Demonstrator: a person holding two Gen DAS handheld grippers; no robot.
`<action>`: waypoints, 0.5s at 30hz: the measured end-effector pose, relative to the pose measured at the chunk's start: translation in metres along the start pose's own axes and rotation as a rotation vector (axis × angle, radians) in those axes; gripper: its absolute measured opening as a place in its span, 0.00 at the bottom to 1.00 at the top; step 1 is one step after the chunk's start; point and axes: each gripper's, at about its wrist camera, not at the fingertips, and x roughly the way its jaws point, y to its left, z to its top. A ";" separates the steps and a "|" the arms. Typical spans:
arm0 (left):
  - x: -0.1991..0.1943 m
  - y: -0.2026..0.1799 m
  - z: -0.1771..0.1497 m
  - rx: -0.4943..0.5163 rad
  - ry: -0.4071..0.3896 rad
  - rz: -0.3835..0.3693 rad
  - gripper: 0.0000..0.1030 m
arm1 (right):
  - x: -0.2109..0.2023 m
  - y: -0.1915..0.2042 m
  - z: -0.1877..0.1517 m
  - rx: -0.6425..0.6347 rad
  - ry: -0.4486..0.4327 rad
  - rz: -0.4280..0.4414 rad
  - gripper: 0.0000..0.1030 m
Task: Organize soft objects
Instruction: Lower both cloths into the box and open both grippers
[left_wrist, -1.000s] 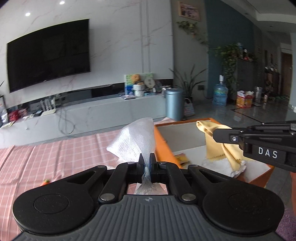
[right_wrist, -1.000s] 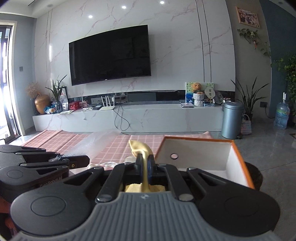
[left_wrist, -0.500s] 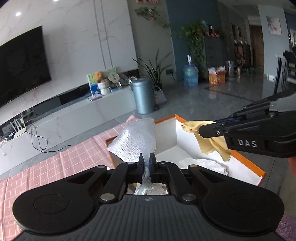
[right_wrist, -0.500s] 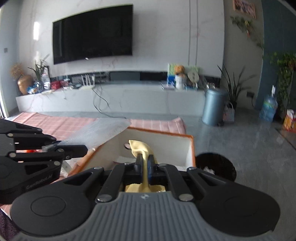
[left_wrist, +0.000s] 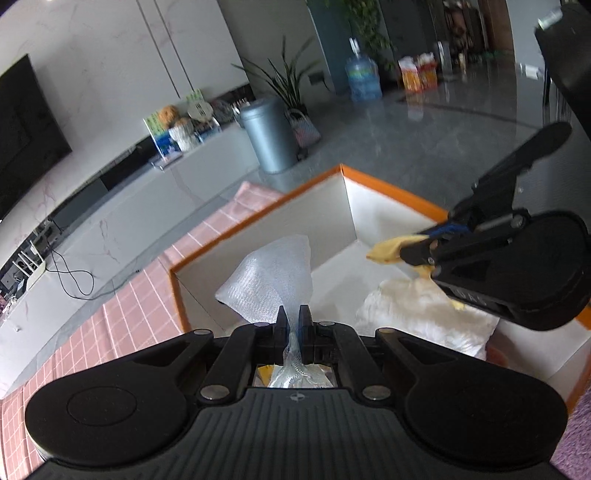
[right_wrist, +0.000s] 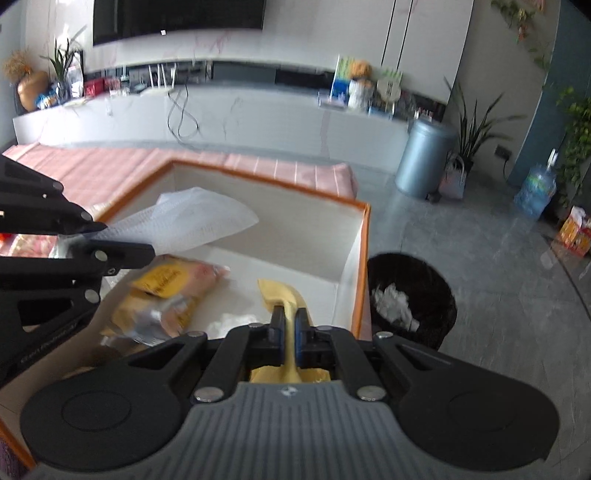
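Both grippers sit over the open orange-edged white cardboard box (right_wrist: 360, 236), each carrying one soft item, so this reads as the drop-in step of the sort. Left gripper (left_wrist: 294, 316): jaws pressed together, pinching a bunched neck of translucent white foam-mesh wrap sheet (left_wrist: 271, 282); the loose end fans up and forward above the box's near-left corner, not touching the floor of the box as far as I can tell. Right gripper (right_wrist: 289, 320): jaws pinching a thin yellow cloth (right_wrist: 282, 295), gripped on a fold so the rest trails out forward and down into the box. In the left wrist view that right gripper (left_wrist: 424, 254) shows side-on with the yellow tip poking out, above a crumpled white fluffy fabric (left_wrist: 424, 314) already lying on the box floor. Also inside: a yellow-and-silver plastic snack packet (right_wrist: 166, 291), near the left gripper's side. Box stands on a pink checked tablecloth (left_wrist: 122, 314) at the table edge; a black round waste bin (right_wrist: 410, 295) with white scraps sits on the floor just beside the box's far-right corner. Pinching by a corner keeps limp material clear of the walls; judgement: next is lowering and releasing, risk is the cloth snagging on a pad or draping over the rim.
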 end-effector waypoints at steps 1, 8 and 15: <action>0.004 -0.002 -0.001 0.011 0.014 0.000 0.03 | 0.004 -0.001 0.000 0.002 0.013 -0.002 0.02; 0.017 -0.005 -0.005 0.028 0.086 -0.042 0.12 | 0.024 0.005 -0.002 -0.056 0.096 0.019 0.03; 0.011 0.000 -0.009 0.003 0.069 -0.052 0.45 | 0.027 0.009 0.001 -0.091 0.111 0.016 0.17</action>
